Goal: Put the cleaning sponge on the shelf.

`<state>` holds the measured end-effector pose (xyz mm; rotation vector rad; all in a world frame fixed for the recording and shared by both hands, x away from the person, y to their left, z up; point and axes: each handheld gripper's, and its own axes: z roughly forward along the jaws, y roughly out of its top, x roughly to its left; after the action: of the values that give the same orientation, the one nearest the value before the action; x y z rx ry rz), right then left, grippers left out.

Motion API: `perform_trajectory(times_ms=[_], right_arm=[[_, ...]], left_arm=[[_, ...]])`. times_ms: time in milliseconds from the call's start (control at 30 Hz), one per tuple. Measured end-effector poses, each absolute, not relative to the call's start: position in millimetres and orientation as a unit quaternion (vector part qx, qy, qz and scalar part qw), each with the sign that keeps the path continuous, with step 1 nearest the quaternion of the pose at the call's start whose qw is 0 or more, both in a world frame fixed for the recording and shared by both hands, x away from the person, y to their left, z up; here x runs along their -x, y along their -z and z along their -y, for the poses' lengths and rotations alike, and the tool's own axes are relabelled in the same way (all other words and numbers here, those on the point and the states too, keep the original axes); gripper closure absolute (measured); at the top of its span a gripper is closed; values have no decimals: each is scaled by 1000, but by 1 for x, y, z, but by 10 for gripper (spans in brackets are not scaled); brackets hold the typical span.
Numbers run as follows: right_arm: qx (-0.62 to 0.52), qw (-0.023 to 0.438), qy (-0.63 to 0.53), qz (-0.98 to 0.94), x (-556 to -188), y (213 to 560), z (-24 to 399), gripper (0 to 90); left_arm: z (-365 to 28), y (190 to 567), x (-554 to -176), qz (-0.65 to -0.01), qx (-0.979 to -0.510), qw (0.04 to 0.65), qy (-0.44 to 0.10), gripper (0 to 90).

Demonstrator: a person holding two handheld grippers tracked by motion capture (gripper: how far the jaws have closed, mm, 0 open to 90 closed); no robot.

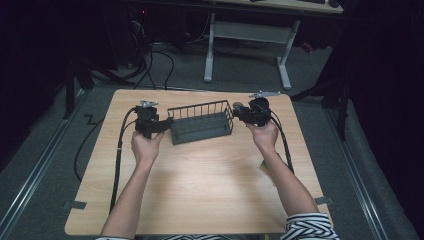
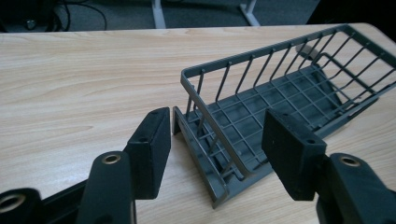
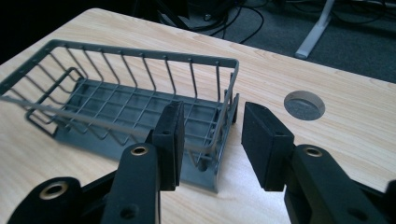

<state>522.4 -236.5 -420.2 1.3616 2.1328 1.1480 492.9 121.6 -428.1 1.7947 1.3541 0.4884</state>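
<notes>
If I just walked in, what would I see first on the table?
A grey wire basket sits toward the far side of the wooden table. A person's two hands hold black grippers at its two ends: the left gripper at the left end and the right gripper at the right end. Both have open fingers straddling the basket's end walls without squeezing them.

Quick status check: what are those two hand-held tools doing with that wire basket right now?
Left tool open, straddling the grey wire basket at its end wall. Right tool open astride the opposite end. Basket flat on the table, not gripped. Nothing in the way.
</notes>
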Motion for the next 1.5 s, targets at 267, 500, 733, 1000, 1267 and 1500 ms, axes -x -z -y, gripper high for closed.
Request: perform_trajectory(times_ms=[267,500,733,1000,1267,1500], right_arm=[[-501,176,-386,-755,-539,436,233,618],[-501,174,-383,-756,-545,442,227,645],[-496,163,-378,-765,-548,447,222,733],[-497,157,-369,-770,-548,445,221,797],[-494,157,-369,-772,-544,444,223,804],[-492,157,-364,-775,-539,444,223,804]], left_arm=[[-122,436,-500,-547,-711,399,-190,474],[-117,440,-503,-544,-716,400,-179,535],[-113,444,-503,-540,-724,393,-172,646],[-111,443,-500,-532,-732,394,-162,744],[-111,438,-493,-517,-743,391,-166,812],[-109,439,-487,-517,-742,392,-171,805]])
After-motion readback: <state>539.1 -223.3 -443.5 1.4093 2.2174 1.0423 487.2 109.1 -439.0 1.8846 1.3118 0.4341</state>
